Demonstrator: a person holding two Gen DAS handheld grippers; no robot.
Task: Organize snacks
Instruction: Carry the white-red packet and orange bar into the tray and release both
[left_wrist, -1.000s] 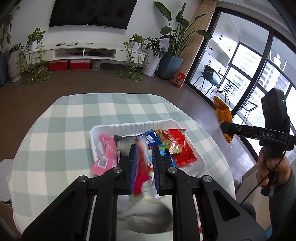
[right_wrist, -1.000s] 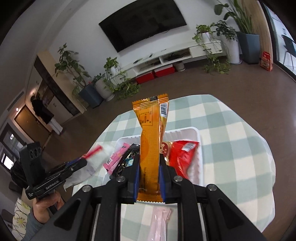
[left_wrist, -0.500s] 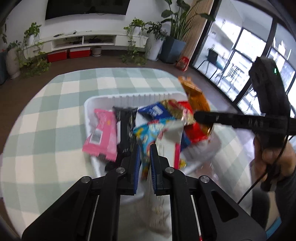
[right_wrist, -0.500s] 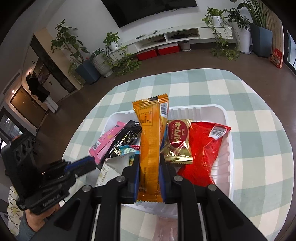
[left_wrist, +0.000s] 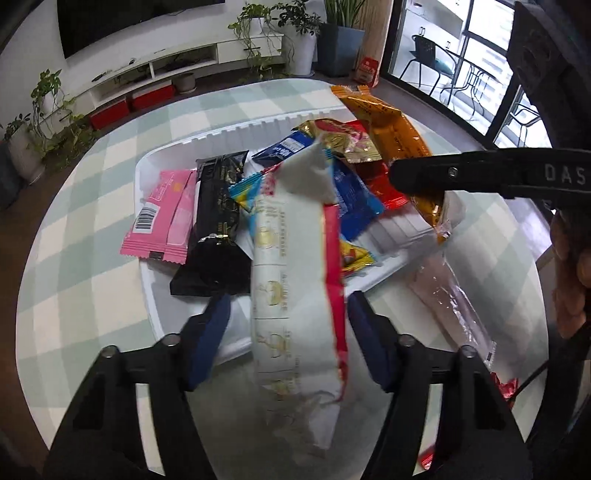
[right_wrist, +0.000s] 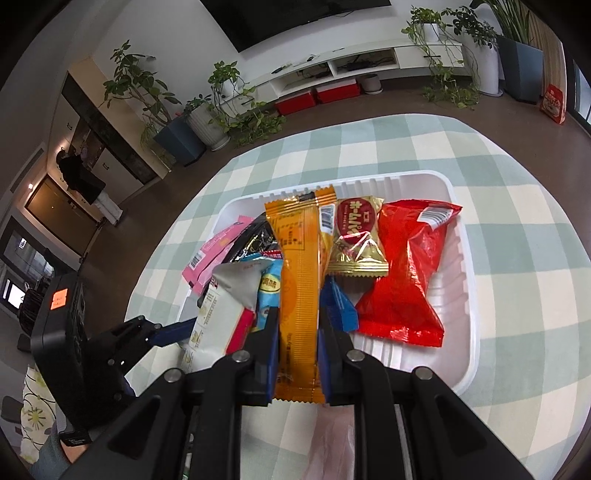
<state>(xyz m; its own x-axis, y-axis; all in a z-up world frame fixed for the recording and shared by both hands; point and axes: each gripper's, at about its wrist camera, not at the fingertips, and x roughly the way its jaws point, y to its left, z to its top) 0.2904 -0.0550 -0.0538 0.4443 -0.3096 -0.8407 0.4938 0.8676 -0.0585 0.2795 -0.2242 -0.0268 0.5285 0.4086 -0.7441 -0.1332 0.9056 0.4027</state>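
A white tray (left_wrist: 229, 129) on the checked table holds several snack packets. My left gripper (left_wrist: 288, 299) hovers over the tray's near rim, and its jaws are opening. A white-and-red packet (left_wrist: 291, 266) lies between the blue pads, which stand clear of it on both sides. It rests on the other snacks and the rim. My right gripper (right_wrist: 298, 314) is shut on a long orange packet (right_wrist: 299, 280), held low over the tray's middle. In the left wrist view the orange packet (left_wrist: 388, 122) hangs over the tray's right side.
In the tray lie a pink packet (left_wrist: 162, 218), a black one (left_wrist: 218, 229), a blue one (left_wrist: 351, 195), a gold one (right_wrist: 356, 240) and a red one (right_wrist: 406, 277). A clear pinkish wrapper (left_wrist: 454, 306) lies on the cloth beside the tray. A hand holds the right gripper at the right edge.
The left jaws have gone from shut on the white-and-red packet to apart, letting it go onto the tray. Both grippers have come down closer to the tray.
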